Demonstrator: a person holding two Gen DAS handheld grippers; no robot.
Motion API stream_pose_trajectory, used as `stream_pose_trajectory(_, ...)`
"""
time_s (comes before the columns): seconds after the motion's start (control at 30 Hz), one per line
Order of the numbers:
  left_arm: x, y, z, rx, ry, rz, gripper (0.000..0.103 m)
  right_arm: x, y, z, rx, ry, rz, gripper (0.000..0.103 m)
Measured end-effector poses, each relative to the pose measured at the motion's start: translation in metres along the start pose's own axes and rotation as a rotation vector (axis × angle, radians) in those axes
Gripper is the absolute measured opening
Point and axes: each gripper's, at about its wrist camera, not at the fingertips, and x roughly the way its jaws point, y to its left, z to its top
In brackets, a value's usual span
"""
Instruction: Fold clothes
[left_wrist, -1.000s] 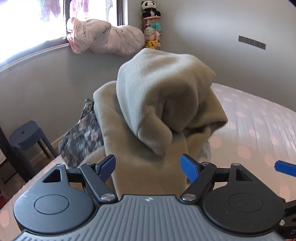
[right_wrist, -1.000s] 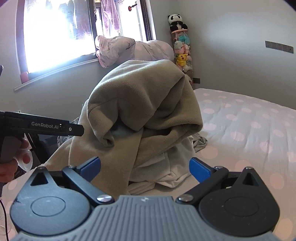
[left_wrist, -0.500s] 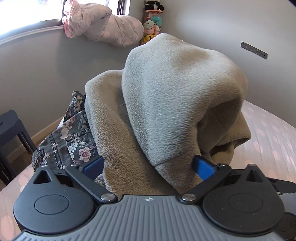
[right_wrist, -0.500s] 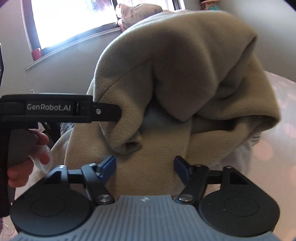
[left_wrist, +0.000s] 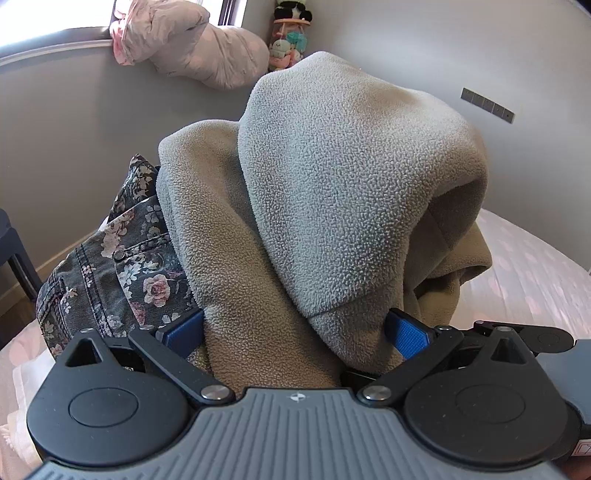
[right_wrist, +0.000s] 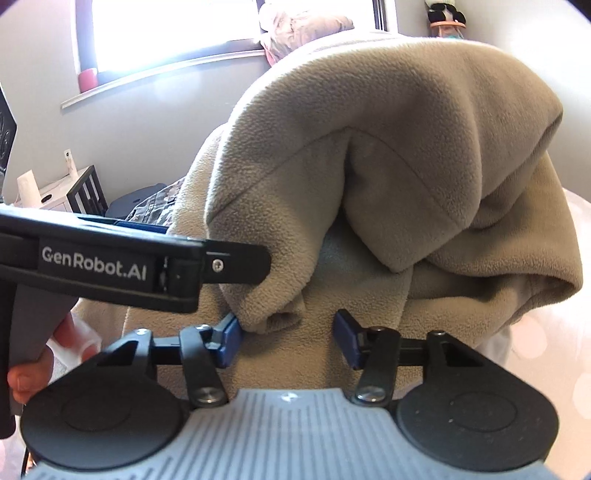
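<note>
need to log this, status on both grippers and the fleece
Left gripper open wide, fleece between. Right gripper closing, not yet clamped. Fleece heaped, unfolded. Floral denim underneath.

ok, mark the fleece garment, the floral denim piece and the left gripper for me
fleece garment (left_wrist: 351, 177): left wrist view, top of the heaped bulge.
floral denim piece (left_wrist: 122, 273): left wrist view, flower-printed panel beside a rivet.
left gripper (left_wrist: 295, 332): left wrist view, midway between its blue fingertips.
</note>
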Motion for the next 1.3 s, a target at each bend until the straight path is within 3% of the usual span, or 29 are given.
stream_pose_trajectory(0.23, -0.023, 0.005, 0.0, 0.021, -0.004, -0.011, 0.099, -0.024, -0.003, -0.004, -0.061, 0.002, -0.033, 0.057)
stream_pose_trajectory(0.33, -0.032, 0.009, 0.003, 0.0, -0.031, 0.009, 0.099, -0.038, -0.008, -0.003, -0.074, -0.02, -0.058, 0.063)
stream_pose_trajectory(0.4, -0.034, 0.005, 0.005, 0.064, -0.031, 0.034, 0.099, -0.053, -0.009, 0.0, -0.052, -0.048, -0.057, 0.074)
stream_pose_trajectory(0.53, -0.041, 0.002, 0.012, 0.12, -0.046, 0.048, 0.099, -0.074, 0.0, 0.006, -0.017, -0.096, -0.035, 0.077)
stream_pose_trajectory(0.7, -0.036, 0.012, 0.014, 0.104, -0.01, 0.018, 0.099, -0.074, -0.001, 0.034, 0.069, -0.127, 0.014, 0.082)
stream_pose_trajectory(0.83, -0.026, 0.013, 0.015, 0.099, 0.038, 0.04, 0.099, -0.074, 0.005, 0.049, 0.112, -0.124, 0.045, 0.082)
stream_pose_trajectory(0.93, -0.02, 0.016, 0.017, 0.105, 0.046, 0.016, 0.097, -0.056, 0.002, 0.055, 0.154, -0.109, 0.056, 0.082)
stream_pose_trajectory(0.97, -0.019, 0.017, 0.017, 0.11, 0.049, 0.007, 0.092, -0.053, 0.0, 0.058, 0.171, -0.106, 0.062, 0.081)
stream_pose_trajectory(1.03, -0.015, 0.017, 0.018, 0.123, 0.057, -0.004, 0.077, -0.045, -0.004, 0.064, 0.201, -0.098, 0.065, 0.067)
stream_pose_trajectory(1.07, -0.013, 0.017, 0.018, 0.121, 0.066, -0.017, 0.069, -0.043, -0.005, 0.066, 0.208, -0.093, 0.061, 0.055)
stream_pose_trajectory(1.13, -0.01, 0.019, 0.019, 0.1, 0.073, -0.029, 0.067, -0.038, -0.008, 0.068, 0.224, -0.088, 0.069, 0.047)
stream_pose_trajectory(1.17, -0.009, 0.019, 0.02, 0.096, 0.076, -0.026, 0.064, -0.036, -0.01, 0.069, 0.231, -0.088, 0.078, 0.037)
stream_pose_trajectory(1.23, -0.007, 0.019, 0.021, 0.092, 0.076, -0.019, 0.055, -0.039, -0.012, 0.069, 0.23, -0.096, 0.072, 0.033)
stream_pose_trajectory(1.3, -0.01, 0.019, 0.023, 0.087, 0.07, -0.007, 0.039, -0.047, -0.013, 0.066, 0.203, -0.116, 0.041, 0.03)
